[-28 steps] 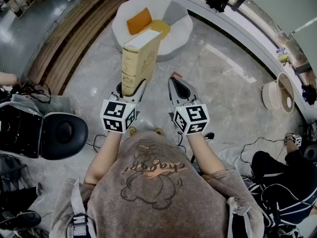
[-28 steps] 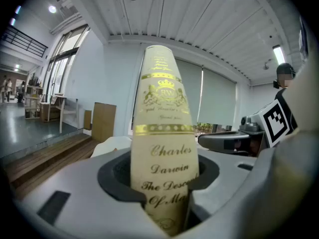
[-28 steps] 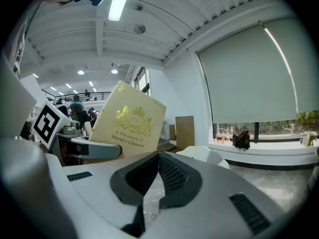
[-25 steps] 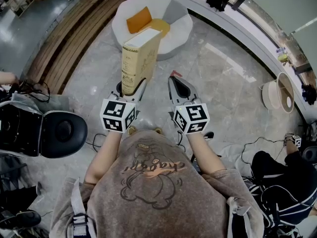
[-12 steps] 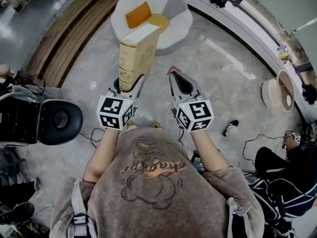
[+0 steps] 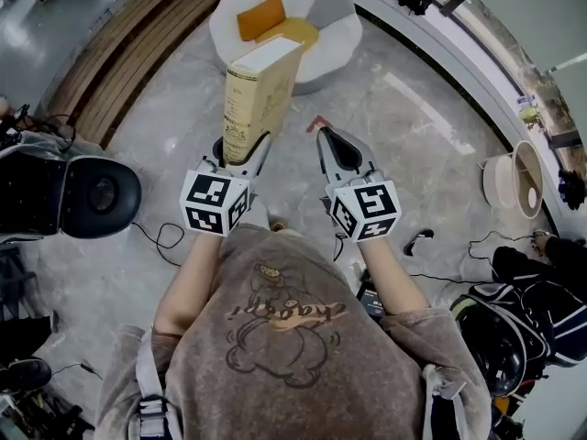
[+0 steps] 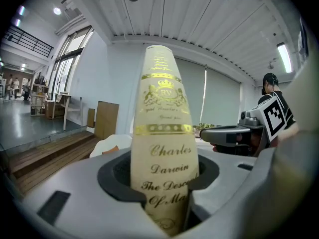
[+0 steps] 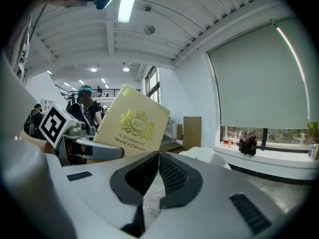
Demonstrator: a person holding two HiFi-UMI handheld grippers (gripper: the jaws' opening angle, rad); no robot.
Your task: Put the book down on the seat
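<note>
1. Grey marble floor (image 6: 413,154), wooden steps (image 6: 119,71) at far left. The black stool (image 6: 96,195) sits further back in view than a second ago, so I judge the carrier has walked forward.
2. Left tool (image 6: 240,154): jaws about half apart, clamped on the lower spine of the book (image 6: 259,94). Book cream, upright, carried aloft, grip unchanged.
3. Seat (image 6: 335,39): white armchair with orange cushions, ahead of the book. Book not yet set down; approach under way.
4. Right tool (image 6: 323,134): jaws together, holding nothing, alongside.
</note>
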